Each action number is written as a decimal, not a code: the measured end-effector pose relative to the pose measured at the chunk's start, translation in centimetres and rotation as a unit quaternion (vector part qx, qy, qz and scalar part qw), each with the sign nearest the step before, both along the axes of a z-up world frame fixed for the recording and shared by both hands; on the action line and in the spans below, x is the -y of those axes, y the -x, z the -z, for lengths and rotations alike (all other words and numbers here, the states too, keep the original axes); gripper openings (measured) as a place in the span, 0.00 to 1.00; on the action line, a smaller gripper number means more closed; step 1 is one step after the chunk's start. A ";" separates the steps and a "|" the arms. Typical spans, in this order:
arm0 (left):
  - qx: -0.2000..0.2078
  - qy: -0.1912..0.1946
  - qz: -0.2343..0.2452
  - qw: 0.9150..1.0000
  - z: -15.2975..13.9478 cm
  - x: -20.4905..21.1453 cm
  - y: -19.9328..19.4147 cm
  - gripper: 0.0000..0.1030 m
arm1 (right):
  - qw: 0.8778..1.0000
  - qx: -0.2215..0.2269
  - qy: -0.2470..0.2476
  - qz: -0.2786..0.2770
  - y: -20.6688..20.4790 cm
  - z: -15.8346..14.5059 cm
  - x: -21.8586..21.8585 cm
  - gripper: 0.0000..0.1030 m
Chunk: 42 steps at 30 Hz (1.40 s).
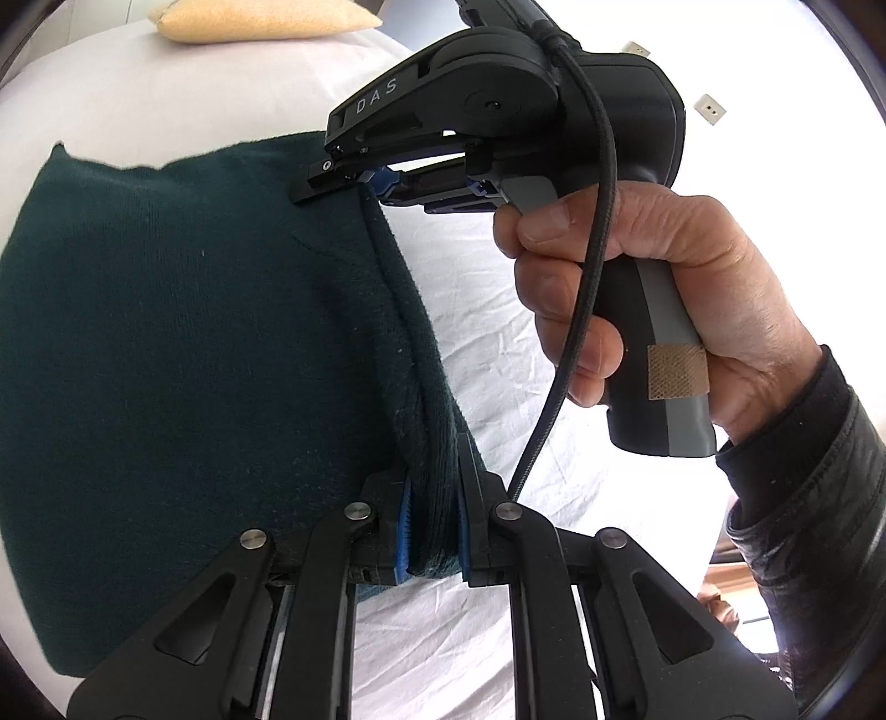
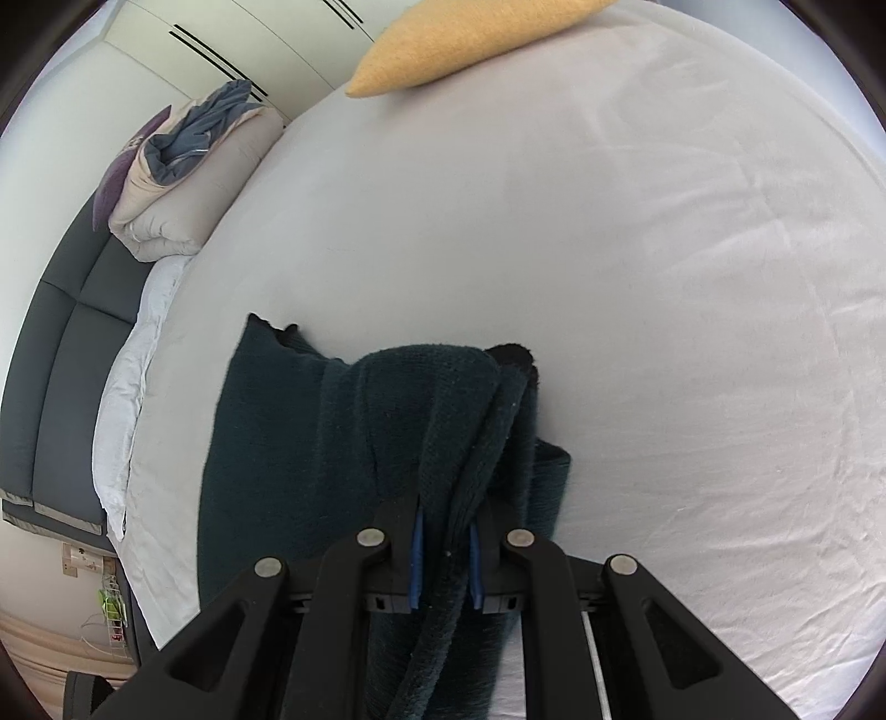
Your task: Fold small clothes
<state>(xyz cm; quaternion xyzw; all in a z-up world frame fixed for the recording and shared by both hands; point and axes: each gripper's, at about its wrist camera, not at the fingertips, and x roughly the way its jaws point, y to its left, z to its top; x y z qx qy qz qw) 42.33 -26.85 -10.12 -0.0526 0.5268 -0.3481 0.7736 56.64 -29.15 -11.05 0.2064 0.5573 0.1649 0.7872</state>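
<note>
A dark green knit garment lies spread on the white bed sheet. My left gripper is shut on the garment's thick folded edge at the near right. My right gripper, held by a bare hand, is shut on the same edge farther away. In the right wrist view my right gripper pinches bunched layers of the garment, which drapes down to the sheet.
An orange-yellow cushion lies at the bed's far end and also shows in the left wrist view. A rolled beige duvet with blue cloth sits at the left by the dark headboard. A black cable hangs from the right gripper.
</note>
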 end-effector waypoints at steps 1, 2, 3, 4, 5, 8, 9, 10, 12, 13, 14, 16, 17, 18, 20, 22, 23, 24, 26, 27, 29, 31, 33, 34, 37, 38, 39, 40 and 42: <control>0.000 0.001 -0.003 1.000 0.3 -0.3 0.1 0.10 | 1.000 -0.001 0.000 0.001 0.0 0.2 0.1 0.13; -0.001 0.004 -0.007 1.000 0.5 -0.8 0.2 0.14 | 1.000 0.000 -0.002 0.005 0.0 0.4 0.2 0.13; -0.005 0.014 -0.008 1.000 0.4 -1.5 0.2 0.14 | 1.000 -0.001 -0.009 0.010 0.1 0.5 0.4 0.13; -0.005 0.021 -0.008 1.000 0.1 -2.1 0.2 0.17 | 1.000 -0.001 -0.016 0.014 0.2 0.5 0.6 0.14; -0.006 0.032 -0.006 0.999 -0.3 -3.0 0.5 0.21 | 1.000 -0.001 -0.021 0.017 0.4 0.5 0.8 0.15; 0.013 0.041 0.004 0.999 -1.8 -6.9 2.1 0.56 | 0.999 -0.010 -0.044 0.026 0.8 0.5 1.4 0.21; 0.020 0.045 0.000 0.999 -2.2 -8.3 2.5 0.65 | 0.998 -0.009 -0.047 0.027 1.1 0.3 1.6 0.22; 0.023 0.054 -0.010 0.998 -2.6 -10.2 2.8 0.68 | 0.998 -0.003 -0.053 0.026 1.6 0.0 1.7 0.26; 0.014 0.071 -0.013 0.997 -3.1 -12.9 2.8 0.68 | 0.997 -0.001 -0.069 0.025 2.8 -0.3 1.9 0.32; 0.024 0.073 -0.018 0.997 -3.6 -14.6 2.7 0.68 | 0.997 -0.001 -0.075 0.020 3.6 -0.5 1.9 0.34; 0.037 0.070 -0.022 0.997 -4.0 -15.9 2.5 0.68 | 0.997 -0.001 -0.079 0.016 4.8 -0.6 1.9 0.34; 0.048 0.058 -0.035 0.997 -4.4 -17.9 1.5 0.68 | 0.995 -0.002 -0.095 0.013 6.8 -0.7 2.1 0.35; 0.049 0.053 -0.046 0.996 -4.5 -19.1 0.6 0.68 | 0.995 -0.002 -0.102 0.011 8.0 -0.8 2.1 0.35; 0.051 0.050 -0.053 0.996 -4.5 -20.0 0.1 0.68 | 0.994 -0.001 -0.106 0.011 9.1 -0.7 2.1 0.35; 0.056 0.033 -0.065 0.996 -4.5 -21.6 -1.1 0.68 | 0.994 -0.003 -0.108 0.007 11.4 -0.5 1.8 0.35; 0.052 0.024 -0.068 0.996 -4.2 -22.8 -1.8 0.68 | 0.995 -0.014 -0.103 0.007 12.9 0.0 1.3 0.35; 0.045 0.018 -0.066 0.997 -4.0 -22.9 -1.9 0.68 | 0.995 -0.020 -0.100 0.009 13.5 0.3 1.0 0.35; 0.042 0.013 -0.065 0.997 -3.5 -23.0 -2.1 0.68 | 0.995 -0.023 -0.101 0.011 14.1 0.5 0.7 0.35; 0.040 0.005 -0.063 0.997 -2.8 -23.4 -2.4 0.68 | 0.995 -0.022 -0.098 0.015 15.0 0.5 0.3 0.24; 0.040 0.001 -0.062 0.997 -2.6 -22.9 -1.7 0.68 | 0.995 -0.023 -0.098 0.014 15.4 0.4 0.0 0.22; 0.043 -0.015 -0.054 0.997 -1.8 -22.9 -1.5 0.68 | 0.995 -0.023 -0.097 0.011 16.0 0.3 -0.7 0.17; 0.042 -0.032 -0.048 0.997 -1.3 -23.1 -1.4 0.63 | 0.996 -0.025 -0.090 0.014 16.3 0.2 -1.2 0.13; 0.035 -0.052 -0.048 0.997 -0.1 -23.3 -1.6 0.56 | 0.996 -0.025 -0.084 0.016 16.8 0.2 -1.5 0.12; 0.028 -0.057 -0.048 0.997 0.3 -23.9 -1.6 0.51 | 0.996 -0.023 -0.079 0.019 17.0 0.3 -1.4 0.12; 0.026 -0.067 -0.037 0.997 1.1 -24.4 -1.1 0.49 | 0.993 -0.036 -0.104 0.037 17.3 2.2 0.0 0.11; 0.028 -0.071 -0.034 0.997 0.9 -24.3 -1.0 0.49 | 0.991 -0.040 -0.116 0.044 17.2 2.9 0.6 0.10; 0.031 -0.074 -0.031 0.996 0.9 -24.5 -0.9 0.49 | 0.989 -0.042 -0.130 0.051 17.0 3.4 1.2 0.09; 0.032 -0.076 -0.029 0.996 1.5 -24.6 -1.5 0.49 | 0.988 -0.039 -0.139 0.052 16.8 3.6 1.5 0.09; 0.034 -0.076 -0.028 0.996 1.1 -24.8 -1.8 0.49 | 0.990 -0.030 -0.133 0.045 16.6 3.6 1.3 0.09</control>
